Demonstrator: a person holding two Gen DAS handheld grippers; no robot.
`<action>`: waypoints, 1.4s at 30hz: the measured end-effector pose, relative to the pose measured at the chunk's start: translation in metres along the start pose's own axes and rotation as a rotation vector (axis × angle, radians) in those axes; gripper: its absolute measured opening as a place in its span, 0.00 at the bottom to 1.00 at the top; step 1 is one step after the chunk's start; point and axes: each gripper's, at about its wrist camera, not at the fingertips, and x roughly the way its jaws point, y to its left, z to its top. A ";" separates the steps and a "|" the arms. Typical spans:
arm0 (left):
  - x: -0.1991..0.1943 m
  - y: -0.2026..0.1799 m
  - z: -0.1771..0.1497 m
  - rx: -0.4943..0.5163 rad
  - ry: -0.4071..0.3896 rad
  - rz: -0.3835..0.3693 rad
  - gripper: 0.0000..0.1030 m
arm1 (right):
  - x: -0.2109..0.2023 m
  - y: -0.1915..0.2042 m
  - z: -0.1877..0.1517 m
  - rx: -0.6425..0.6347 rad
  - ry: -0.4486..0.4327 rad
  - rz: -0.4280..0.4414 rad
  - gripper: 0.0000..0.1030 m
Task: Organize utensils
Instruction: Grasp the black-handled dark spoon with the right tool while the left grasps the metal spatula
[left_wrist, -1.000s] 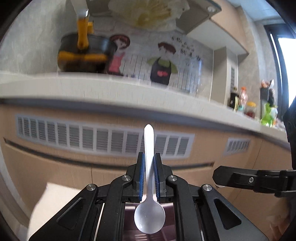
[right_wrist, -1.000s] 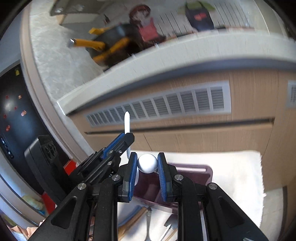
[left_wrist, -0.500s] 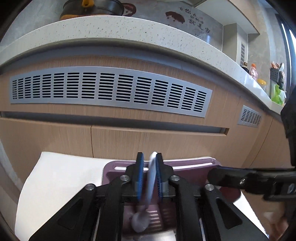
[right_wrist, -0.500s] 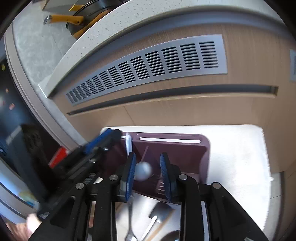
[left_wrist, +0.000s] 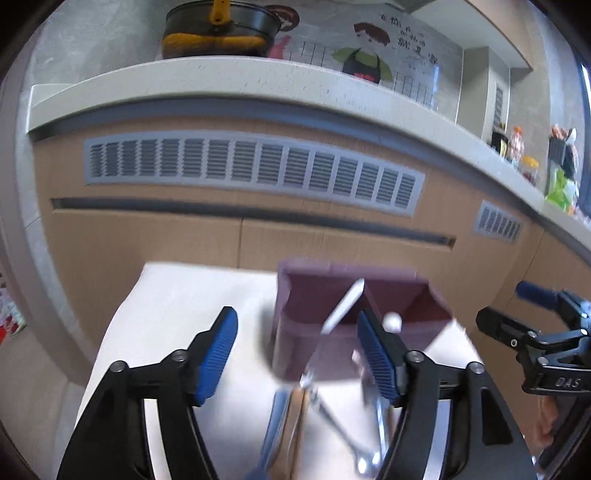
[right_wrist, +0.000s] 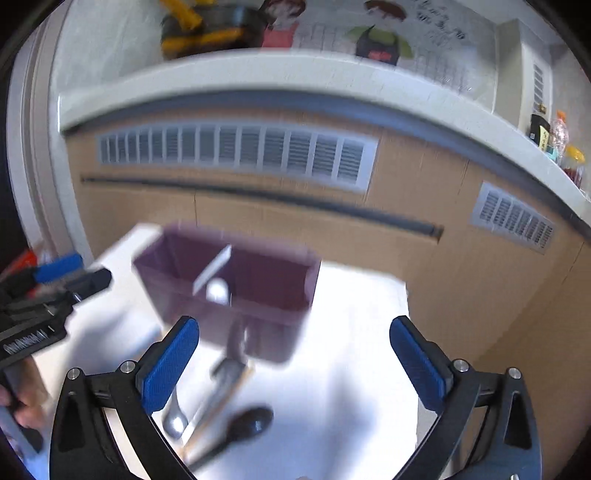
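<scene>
Spoons next: with both pairs of jaws just sprung wide and gripping nothing, best to drop onto the loose cutlery (right_wrist: 225, 380) on the white cloth (right_wrist: 351, 332) and pinch one handle at mid-length, avoiding the overlapped pile. Left gripper (left_wrist: 299, 354) gaping, right gripper (right_wrist: 293, 360) at full spread. White plastic spoon (left_wrist: 345, 308), thin and glossy, leaning inside the matte maroon bin (left_wrist: 295, 328); metal pieces slick, black ladle (right_wrist: 251, 421) rounded.

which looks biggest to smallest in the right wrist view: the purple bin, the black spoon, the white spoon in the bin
1. purple bin, clearly largest.
2. black spoon, though it lies nearer the camera, which inflates it.
3. white spoon, smallest as seen; partly hidden inside the bin and blurred, so its true size is unsure.
</scene>
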 end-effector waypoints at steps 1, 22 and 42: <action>-0.004 0.001 -0.007 0.004 0.015 0.005 0.67 | 0.002 0.001 -0.008 -0.007 0.024 -0.001 1.00; -0.037 0.039 -0.086 -0.079 0.200 0.058 0.80 | 0.053 0.022 -0.085 0.154 0.346 0.040 0.31; 0.051 -0.062 -0.059 0.082 0.445 -0.187 0.57 | -0.008 -0.044 -0.140 0.164 0.255 0.030 0.31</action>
